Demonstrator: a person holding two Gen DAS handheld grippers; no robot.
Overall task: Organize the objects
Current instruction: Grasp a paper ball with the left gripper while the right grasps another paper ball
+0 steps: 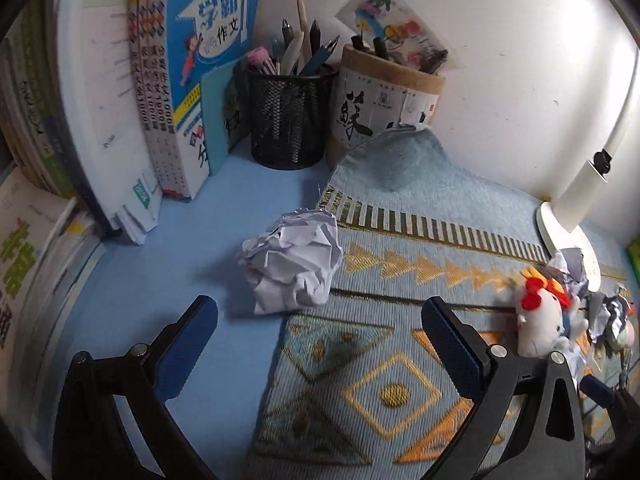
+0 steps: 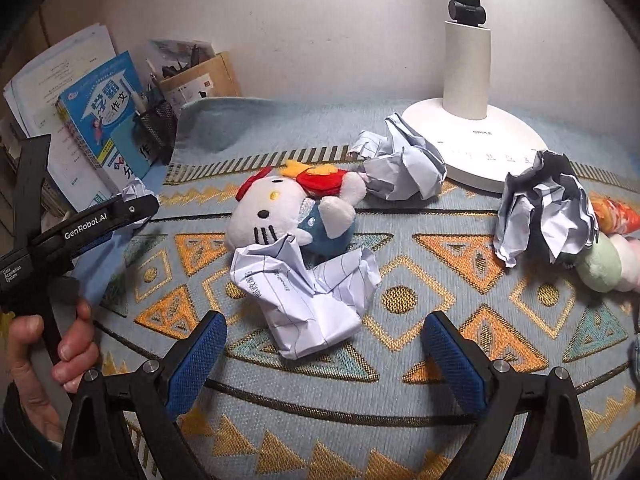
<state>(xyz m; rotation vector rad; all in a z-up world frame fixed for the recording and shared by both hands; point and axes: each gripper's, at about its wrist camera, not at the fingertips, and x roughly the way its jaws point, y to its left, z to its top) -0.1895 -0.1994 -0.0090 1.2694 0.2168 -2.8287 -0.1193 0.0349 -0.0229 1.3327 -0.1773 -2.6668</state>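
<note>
Two grippers, left gripper (image 1: 320,320) and right gripper (image 2: 326,334), stand spread and empty, each lined up on a crumpled paper ball (image 1: 292,260) and paper wad (image 2: 308,300) just ahead, presumably for pickup.

A crumpled white paper ball (image 1: 292,262) is seen half on the blue worktop (image 1: 168,264), half on the patterned mat (image 2: 400,360). A Hello Kitty plush (image 2: 288,210) lies on its side on the mat, a crumpled lined sheet (image 2: 312,300) touching it in front. Two more paper wads (image 2: 404,164) (image 2: 544,208) are found near the lamp base (image 2: 496,148).
</note>
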